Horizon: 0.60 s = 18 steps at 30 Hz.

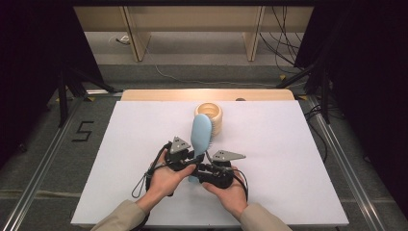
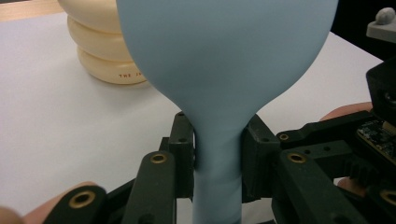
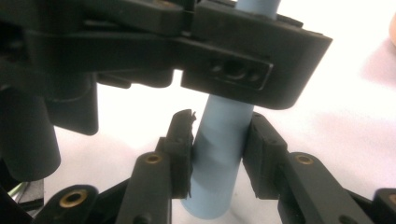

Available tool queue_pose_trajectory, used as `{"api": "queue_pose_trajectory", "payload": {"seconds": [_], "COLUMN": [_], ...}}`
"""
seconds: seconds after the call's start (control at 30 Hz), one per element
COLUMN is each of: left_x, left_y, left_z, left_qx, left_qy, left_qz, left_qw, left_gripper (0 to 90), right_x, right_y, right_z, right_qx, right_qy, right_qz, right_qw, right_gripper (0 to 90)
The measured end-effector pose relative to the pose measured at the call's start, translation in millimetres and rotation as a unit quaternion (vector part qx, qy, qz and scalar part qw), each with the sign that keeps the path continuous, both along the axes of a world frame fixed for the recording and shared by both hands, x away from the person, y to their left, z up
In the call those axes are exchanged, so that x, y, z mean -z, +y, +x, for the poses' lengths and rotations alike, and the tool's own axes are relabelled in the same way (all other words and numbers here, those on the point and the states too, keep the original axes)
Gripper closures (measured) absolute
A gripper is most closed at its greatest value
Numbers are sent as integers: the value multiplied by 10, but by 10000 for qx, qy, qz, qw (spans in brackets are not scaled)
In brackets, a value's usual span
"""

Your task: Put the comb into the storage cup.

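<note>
Pale blue hairbrush [image 1: 201,130] with dark bristles; cream ribbed holder [image 1: 214,115] bearing small dark lettering; black left gripper [image 1: 190,160] and right gripper [image 1: 199,169], brass-coloured rivets, grey plates; white table [image 1: 288,159]; beige sleeves [image 1: 120,216].

Floor [image 1: 57,139] left of the table: dark numeral "5" [image 1: 84,131] marked on it, well to the left of the left gripper [image 1: 185,159] and a bit farther off. Cream ribbed holder [image 2: 100,51]: small dark print along its lowest ring, reads "THE J…" [image 2: 130,75], rest cut off behind the blue hairbrush [image 2: 224,70]; it sits beyond the left gripper's jaws, up and to the left of them in the left gripper view. No other readable text.
</note>
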State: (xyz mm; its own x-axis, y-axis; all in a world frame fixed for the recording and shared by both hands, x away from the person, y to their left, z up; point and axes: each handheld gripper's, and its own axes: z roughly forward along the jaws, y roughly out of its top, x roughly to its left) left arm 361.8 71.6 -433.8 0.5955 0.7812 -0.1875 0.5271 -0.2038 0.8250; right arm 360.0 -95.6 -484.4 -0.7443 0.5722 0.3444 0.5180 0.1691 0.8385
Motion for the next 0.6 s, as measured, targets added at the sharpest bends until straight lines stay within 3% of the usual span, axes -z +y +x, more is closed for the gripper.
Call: {"api": "queue_pose_trajectory", "payload": {"seconds": [0.3,0.47,0.6], "left_x": [-15,-14,-17], "left_y": [-8,-13,-6], "left_z": [-5,-4,4], "left_qx": [83,123,148], "left_qy": [-85,-153,-178], "left_qz": [18,36,37], "left_qw": [9999,9998,9997], "left_gripper": [680,669,661], "right_x": [-10,0,9], "right_y": [-20,-41,-49], "right_z": [2,12,20], "right_qx": [78,81,68], "right_qy": [277,544,625], "right_qz": [258,524,665], "right_qw": [9993,9971,9958], "right_gripper": [672,675,675]}}
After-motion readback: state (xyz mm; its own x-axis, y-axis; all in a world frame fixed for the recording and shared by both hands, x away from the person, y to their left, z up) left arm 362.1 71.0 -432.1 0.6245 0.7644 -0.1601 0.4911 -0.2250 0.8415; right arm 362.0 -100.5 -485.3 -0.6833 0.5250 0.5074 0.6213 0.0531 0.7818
